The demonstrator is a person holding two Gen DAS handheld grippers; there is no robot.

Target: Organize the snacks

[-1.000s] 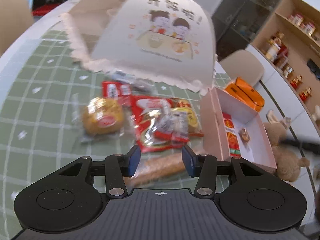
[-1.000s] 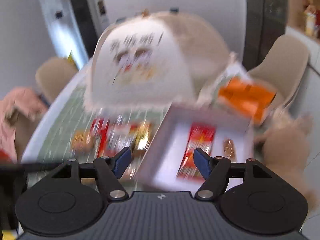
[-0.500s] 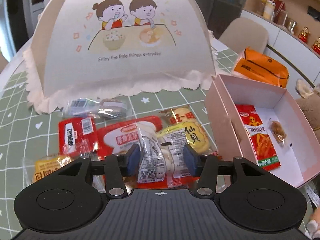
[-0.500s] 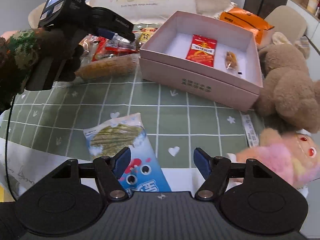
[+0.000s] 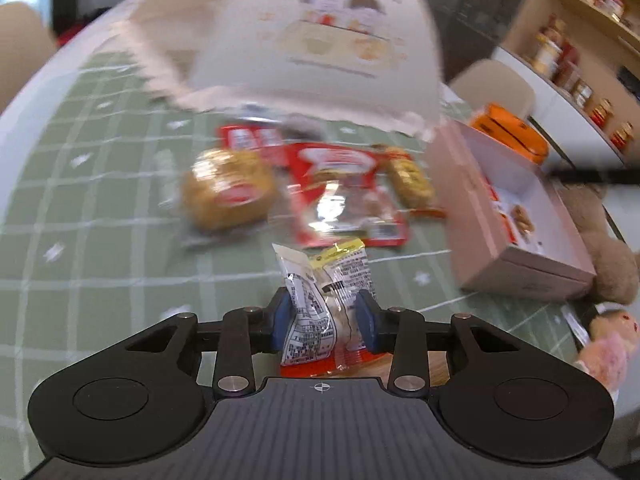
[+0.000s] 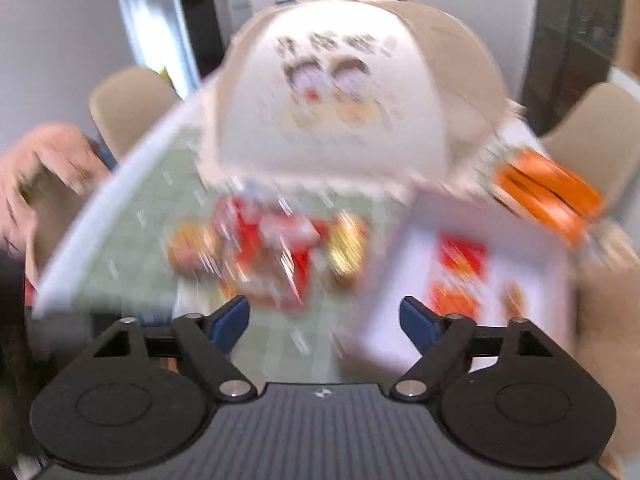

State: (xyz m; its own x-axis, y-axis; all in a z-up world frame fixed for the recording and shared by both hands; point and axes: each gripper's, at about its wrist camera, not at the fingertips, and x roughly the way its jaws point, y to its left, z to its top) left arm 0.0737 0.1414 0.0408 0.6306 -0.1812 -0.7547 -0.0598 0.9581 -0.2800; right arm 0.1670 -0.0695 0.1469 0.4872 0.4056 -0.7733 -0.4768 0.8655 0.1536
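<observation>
Left gripper [image 5: 325, 316]: jaws closing, blue pads pressing a clear snack packet [image 5: 326, 300], held above the green checked tablecloth [image 5: 100, 240].
Right gripper [image 6: 324, 322]: jaws opening, nothing between them.
Pink box [image 5: 516, 236]: right of the snack pile [image 5: 304, 184], open.

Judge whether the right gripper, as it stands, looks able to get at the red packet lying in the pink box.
Probably yes: the right gripper is empty, its jaws opening, the pink box has no lid, and the red packet lies uncovered, though blur hides detail.
</observation>
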